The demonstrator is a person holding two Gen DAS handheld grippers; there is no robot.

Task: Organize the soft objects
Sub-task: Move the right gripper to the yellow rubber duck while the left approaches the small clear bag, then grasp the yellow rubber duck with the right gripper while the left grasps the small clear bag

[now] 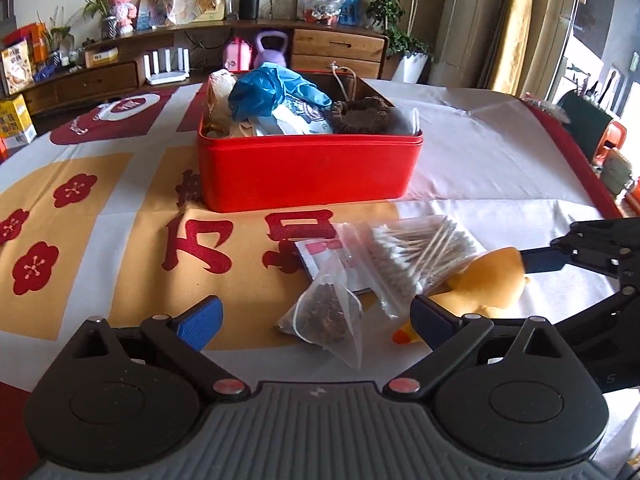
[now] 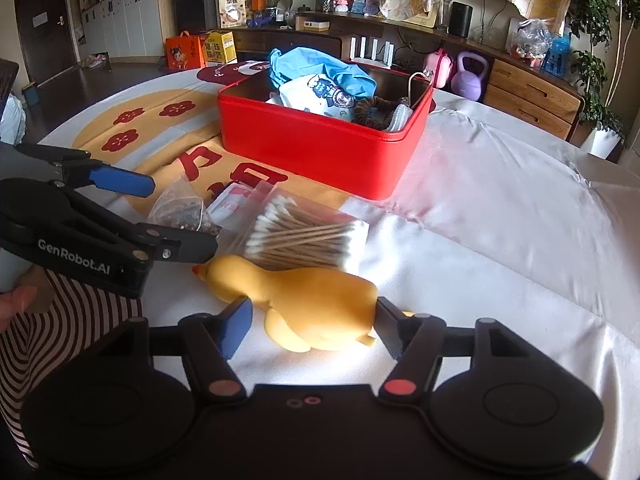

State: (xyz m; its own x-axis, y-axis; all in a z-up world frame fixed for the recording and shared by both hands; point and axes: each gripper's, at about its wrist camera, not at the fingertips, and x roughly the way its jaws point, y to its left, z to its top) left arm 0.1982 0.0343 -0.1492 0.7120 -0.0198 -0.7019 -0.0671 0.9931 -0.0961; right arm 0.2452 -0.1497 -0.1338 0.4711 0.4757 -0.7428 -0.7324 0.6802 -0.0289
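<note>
A red box (image 1: 308,168) (image 2: 320,148) on the table holds a blue bag (image 1: 272,88) (image 2: 320,68), a printed pouch and a brown hair tie (image 1: 360,116). In front of it lie a clear tea bag (image 1: 324,316) (image 2: 182,212), a bag of cotton swabs (image 1: 416,248) (image 2: 300,236), a flat white-and-pink packet (image 1: 320,252) and a yellow soft duck (image 2: 304,300) (image 1: 492,284). My left gripper (image 1: 316,316) is open around the tea bag. My right gripper (image 2: 312,324) is open, its fingers either side of the duck's body.
The table wears a white, gold and red cloth (image 1: 80,216) (image 2: 500,200). Behind stands a wooden sideboard (image 1: 336,44) with plants, boxes and a purple kettlebell (image 1: 271,49). The person's striped sleeve (image 2: 60,320) shows at left.
</note>
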